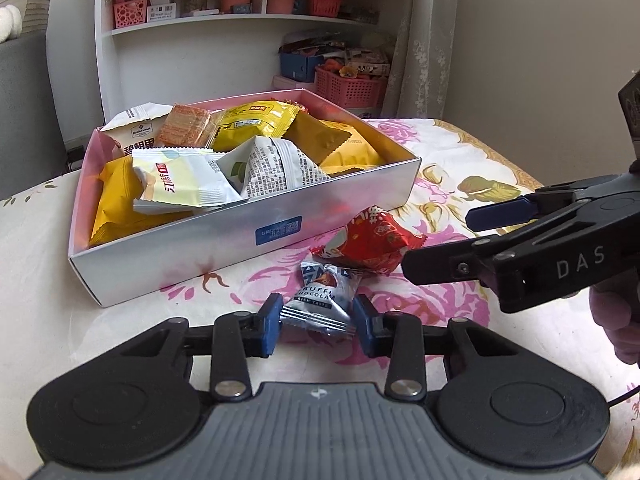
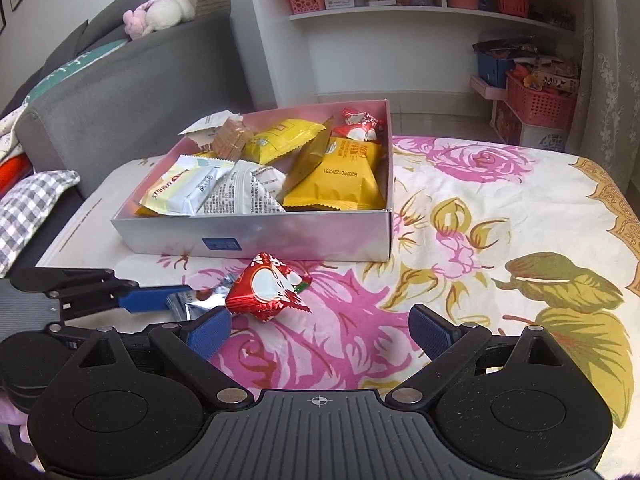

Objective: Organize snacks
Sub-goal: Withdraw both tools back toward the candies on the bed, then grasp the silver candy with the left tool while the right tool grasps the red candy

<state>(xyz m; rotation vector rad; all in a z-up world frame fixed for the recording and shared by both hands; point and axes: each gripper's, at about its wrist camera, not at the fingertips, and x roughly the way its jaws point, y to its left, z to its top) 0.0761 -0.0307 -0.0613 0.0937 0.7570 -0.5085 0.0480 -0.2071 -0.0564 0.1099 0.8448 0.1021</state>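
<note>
- Left gripper (image 1: pixel 318 322) sitting lowest in the left wrist view, its blue pads (image 1: pixel 269 330) pressing on both sides of a silver-and-blue truffle chocolate packet (image 1: pixel 322 300) — clamped on it; packet still resting on the floral cloth (image 2: pixel 500 208) covering the tabletop.
- In the right wrist view the same packet (image 2: pixel 200 302) is showing as crinkled silver foil between the left gripper's blue fingers (image 2: pixel 156 298), at the left edge.
- Red snack packet (image 1: pixel 370 242) lying on the cloth just beyond the chocolate packet, close to touching it, and just in front of the box's near wall.
- Right gripper (image 2: pixel 320 330) hovering with jaws spread wide, nothing between the pads; red snack packet (image 2: pixel 268 290) sitting just ahead of its left pad (image 2: pixel 210 330), not gripped.
- From the left wrist view the right gripper (image 1: pixel 460 240) is reaching in from the right, tips beside the red packet.
- Shallow silver box (image 1: pixel 224 258) with pink lining standing on the cloth behind both loose packets, blue label on its near wall.
- Box is holding many snacks — yellow packets (image 2: pixel 340 180), white printed packets (image 1: pixel 272 168), an orange cracker pack (image 1: pixel 184 126), red-and-white candies (image 2: pixel 360 124) in the far corner.
- White shelving (image 2: pixel 420 16) with pink baskets standing behind; grey sofa (image 2: pixel 120 92) at left.
</note>
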